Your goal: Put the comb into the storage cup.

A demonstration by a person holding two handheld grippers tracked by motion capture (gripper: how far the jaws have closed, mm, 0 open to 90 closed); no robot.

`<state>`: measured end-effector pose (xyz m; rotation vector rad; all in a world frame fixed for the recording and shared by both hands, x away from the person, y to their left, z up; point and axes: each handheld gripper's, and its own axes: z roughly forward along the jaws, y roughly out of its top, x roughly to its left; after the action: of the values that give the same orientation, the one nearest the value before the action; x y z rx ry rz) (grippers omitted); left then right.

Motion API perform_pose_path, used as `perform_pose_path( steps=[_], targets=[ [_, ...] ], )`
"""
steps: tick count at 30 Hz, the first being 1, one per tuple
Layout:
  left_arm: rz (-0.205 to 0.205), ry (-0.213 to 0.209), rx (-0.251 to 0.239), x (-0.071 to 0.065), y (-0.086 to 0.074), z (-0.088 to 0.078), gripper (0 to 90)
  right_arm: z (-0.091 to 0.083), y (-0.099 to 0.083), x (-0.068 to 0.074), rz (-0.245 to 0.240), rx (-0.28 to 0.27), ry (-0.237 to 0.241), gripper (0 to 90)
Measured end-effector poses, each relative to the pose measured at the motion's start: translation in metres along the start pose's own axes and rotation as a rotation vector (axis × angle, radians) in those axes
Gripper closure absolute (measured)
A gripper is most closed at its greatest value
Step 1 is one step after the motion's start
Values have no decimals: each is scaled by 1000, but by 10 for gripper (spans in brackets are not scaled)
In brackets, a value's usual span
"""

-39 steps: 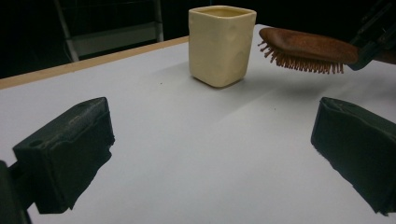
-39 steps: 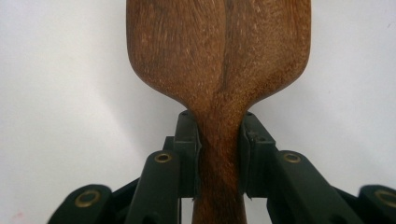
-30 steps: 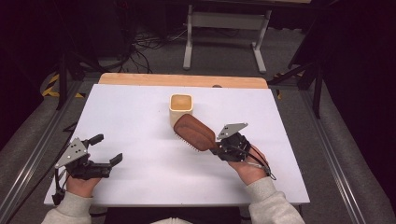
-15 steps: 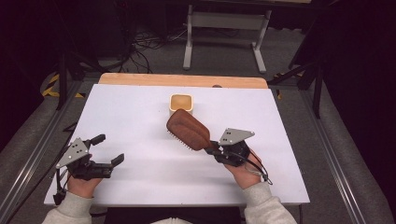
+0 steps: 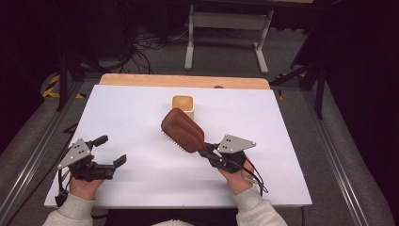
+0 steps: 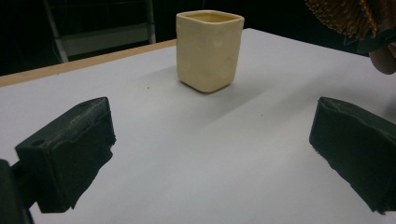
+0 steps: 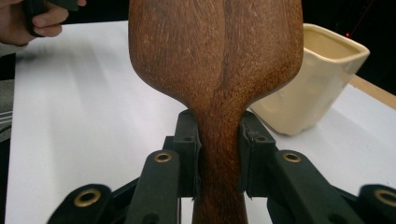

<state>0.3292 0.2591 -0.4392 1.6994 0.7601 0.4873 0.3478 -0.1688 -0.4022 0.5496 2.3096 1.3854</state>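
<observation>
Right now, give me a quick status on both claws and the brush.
Right claw shut on wooden hairbrush handle, brush held beside cream cup. Left claw open, holding nothing.

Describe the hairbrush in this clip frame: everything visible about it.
The hairbrush is a wooden paddle brush with a dark reddish-brown grained back and a narrow handle. Short bristles line its underside edge in the high view. The right gripper is shut on the handle's neck, jaws pressing both sides, holding the head tilted above the white table, its tip near the cream square cup. Whether it touches the cup is unclear.
</observation>
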Motion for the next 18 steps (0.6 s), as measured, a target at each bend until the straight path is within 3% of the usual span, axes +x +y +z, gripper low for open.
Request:
perform_pose_path(
  steps=[7,12,18],
  targets=[
    [8,-23,17,-6,5,6,12,7,0,8,-45,-39,14,719],
    [15,-41,25,-12,10,12,13,12,0,12,-48,-54,11,719],
    [-26,-50,41,-12,18,17,13,15,-4,19,-58,-65,-14,719]
  ],
)
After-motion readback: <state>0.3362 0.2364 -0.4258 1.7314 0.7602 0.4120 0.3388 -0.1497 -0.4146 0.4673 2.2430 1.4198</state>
